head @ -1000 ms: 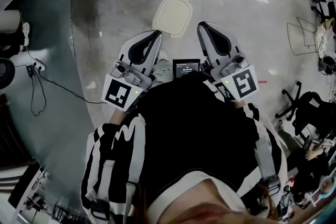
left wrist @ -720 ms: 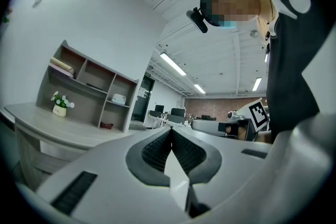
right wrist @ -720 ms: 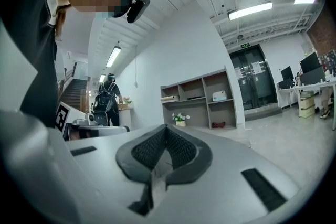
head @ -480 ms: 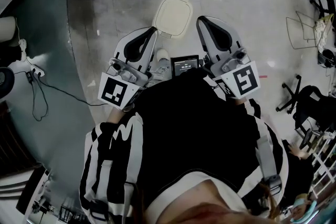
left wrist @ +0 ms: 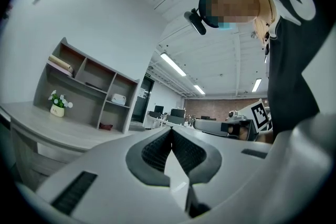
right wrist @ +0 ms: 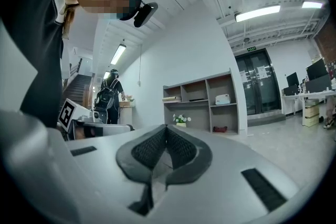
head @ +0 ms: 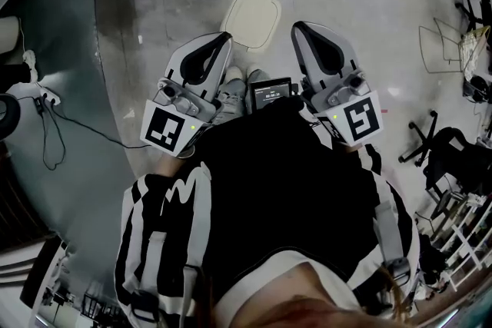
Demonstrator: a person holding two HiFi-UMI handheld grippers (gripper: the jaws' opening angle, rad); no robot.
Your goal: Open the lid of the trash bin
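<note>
Nothing readable right now: the small screen (head: 270, 95) does show pale figures (far too blurred to make out).

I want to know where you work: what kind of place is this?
Probably a big open office or workshop: a grey open shelf unit by the white wall, desks with dark computer monitors at the far end, and a black wheeled office chair.
</note>
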